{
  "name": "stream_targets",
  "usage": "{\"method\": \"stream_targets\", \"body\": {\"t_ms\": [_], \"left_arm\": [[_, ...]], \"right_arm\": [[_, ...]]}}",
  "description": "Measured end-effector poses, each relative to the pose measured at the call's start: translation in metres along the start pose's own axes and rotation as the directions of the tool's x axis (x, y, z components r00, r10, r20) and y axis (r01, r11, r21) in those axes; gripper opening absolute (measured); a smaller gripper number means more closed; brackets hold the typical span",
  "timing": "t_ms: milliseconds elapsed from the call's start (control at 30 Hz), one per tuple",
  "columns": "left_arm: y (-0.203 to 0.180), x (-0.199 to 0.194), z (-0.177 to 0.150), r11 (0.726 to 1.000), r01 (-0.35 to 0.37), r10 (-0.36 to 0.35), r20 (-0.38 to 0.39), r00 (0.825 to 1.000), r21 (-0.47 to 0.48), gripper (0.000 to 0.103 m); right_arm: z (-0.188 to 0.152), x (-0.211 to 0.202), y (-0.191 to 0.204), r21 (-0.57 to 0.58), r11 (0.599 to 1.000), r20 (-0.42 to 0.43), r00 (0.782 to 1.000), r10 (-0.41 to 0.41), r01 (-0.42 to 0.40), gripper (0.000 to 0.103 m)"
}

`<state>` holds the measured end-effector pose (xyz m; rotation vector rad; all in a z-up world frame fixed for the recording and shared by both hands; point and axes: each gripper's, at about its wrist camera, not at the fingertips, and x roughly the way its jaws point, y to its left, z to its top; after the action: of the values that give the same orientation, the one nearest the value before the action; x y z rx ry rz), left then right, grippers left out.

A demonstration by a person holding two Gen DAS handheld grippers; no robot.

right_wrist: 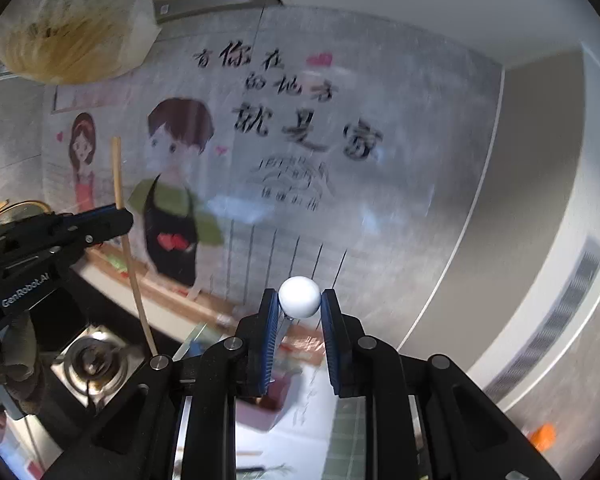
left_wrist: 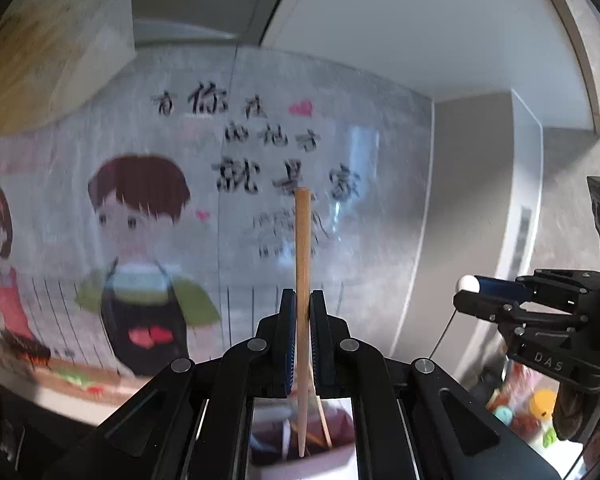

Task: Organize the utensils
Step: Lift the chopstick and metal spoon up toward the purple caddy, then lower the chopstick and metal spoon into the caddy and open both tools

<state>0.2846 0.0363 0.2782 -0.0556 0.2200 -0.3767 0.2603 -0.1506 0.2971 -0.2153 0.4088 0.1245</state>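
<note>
Left gripper (left_wrist: 302,312) jaws clamp a tapered wooden chopstick (left_wrist: 302,240) upright above a pink holder (left_wrist: 300,460). Right gripper (right_wrist: 300,312) jaws pinch the white ball end of a thin utensil (right_wrist: 299,297). Risk: the narrow chopstick could pivot and miss the holder.

Counter, low in the frame
A pink container (left_wrist: 300,460) sits bottom centre on the white counter (right_wrist: 256,440), gas burner (right_wrist: 94,360) lower left.

Silvery foil wall sheet (left_wrist: 260,184) behind: cartoon boy (right_wrist: 176,184) in apron, girl (right_wrist: 83,152), black Chinese script, pink hearts. White ceiling (left_wrist: 420,20) above. Pale panel with slotted vent (right_wrist: 556,320) at right. Gas burner (right_wrist: 94,360) low left. Plastic bag (right_wrist: 72,28) hangs upper left.
</note>
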Motion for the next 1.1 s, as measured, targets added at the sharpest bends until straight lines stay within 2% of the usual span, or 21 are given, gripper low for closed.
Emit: {"method": "stream_targets", "body": {"t_ms": [167, 300, 400, 500, 667, 867, 1033, 1100], "left_arm": [[0.012, 0.03, 0.002, 1.0, -0.016, 0.016, -0.002, 1.0, -0.013, 0.007], [0.024, 0.066, -0.024, 0.999, -0.01, 0.007, -0.064, 0.998, -0.048, 0.007], [0.032, 0.096, -0.052, 0.997, -0.014, 0.004, -0.137, 0.991, -0.07, 0.007], [0.037, 0.12, -0.08, 0.996, -0.023, 0.005, -0.2, 0.98, -0.089, 0.007], [0.044, 0.151, -0.116, 0.993, -0.045, 0.015, -0.261, 0.965, -0.109, 0.007], [0.044, 0.178, -0.158, 0.992, -0.068, 0.026, -0.354, 0.935, -0.108, 0.007], [0.044, 0.189, -0.178, 0.989, -0.092, 0.037, -0.409, 0.912, -0.117, 0.009], [0.044, 0.191, -0.182, 0.988, -0.101, 0.043, -0.43, 0.902, -0.113, 0.015]], "right_arm": [[0.021, 0.033, -0.001, -0.005, 1.0, -0.023, 1.0, -0.011, 0.011, 0.02], [0.003, 0.07, 0.001, 0.008, 1.0, -0.088, 0.996, 0.025, -0.025, 0.02], [-0.02, 0.105, 0.004, 0.021, 0.998, -0.163, 0.985, 0.059, -0.057, 0.02], [-0.045, 0.137, 0.009, 0.032, 0.996, -0.235, 0.968, 0.09, -0.085, 0.02], [-0.083, 0.178, 0.019, 0.038, 0.993, -0.332, 0.935, 0.121, -0.115, 0.02], [-0.117, 0.213, 0.027, 0.056, 0.989, -0.418, 0.896, 0.149, -0.139, 0.02], [-0.14, 0.231, 0.032, 0.071, 0.985, -0.47, 0.866, 0.17, -0.154, 0.02], [-0.146, 0.237, 0.034, 0.073, 0.984, -0.491, 0.853, 0.177, -0.162, 0.021]]}}
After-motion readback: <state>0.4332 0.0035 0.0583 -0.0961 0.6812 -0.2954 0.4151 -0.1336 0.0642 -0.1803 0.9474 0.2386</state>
